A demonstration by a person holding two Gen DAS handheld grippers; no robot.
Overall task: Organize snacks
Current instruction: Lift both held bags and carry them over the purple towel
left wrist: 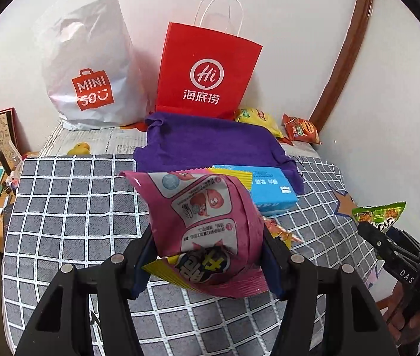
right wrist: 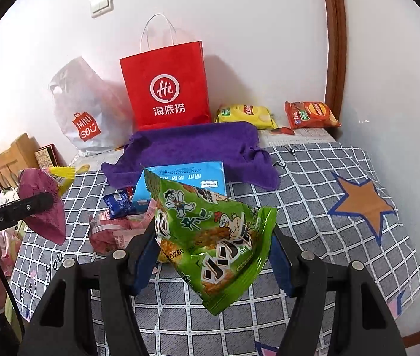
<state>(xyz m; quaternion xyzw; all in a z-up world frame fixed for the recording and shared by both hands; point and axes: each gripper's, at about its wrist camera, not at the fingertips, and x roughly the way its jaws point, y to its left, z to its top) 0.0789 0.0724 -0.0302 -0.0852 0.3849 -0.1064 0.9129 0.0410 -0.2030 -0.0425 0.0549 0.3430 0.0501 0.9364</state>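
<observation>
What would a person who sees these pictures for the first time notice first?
Probably the two snack bags held up close to the cameras: a pink snack bag between the left gripper's fingers and a green snack bag between the right gripper's. Behind them, a bright red paper bag stands against the white wall, beside a white plastic bag, with a purple cloth spread before it.

A glossy, crinkled pink foil snack packet [left wrist: 210, 222] sits between the left gripper's [left wrist: 207, 255] matt black plastic fingers; a shiny green foil packet [right wrist: 213, 237] sits between the right gripper's [right wrist: 213, 255]. Beyond the fingertips lie a fuzzy purple cloth [left wrist: 210, 145], a matt red paper bag [left wrist: 210, 71], a creased white plastic bag [left wrist: 91, 68], and a woven grey checked cover [left wrist: 70, 207].
</observation>
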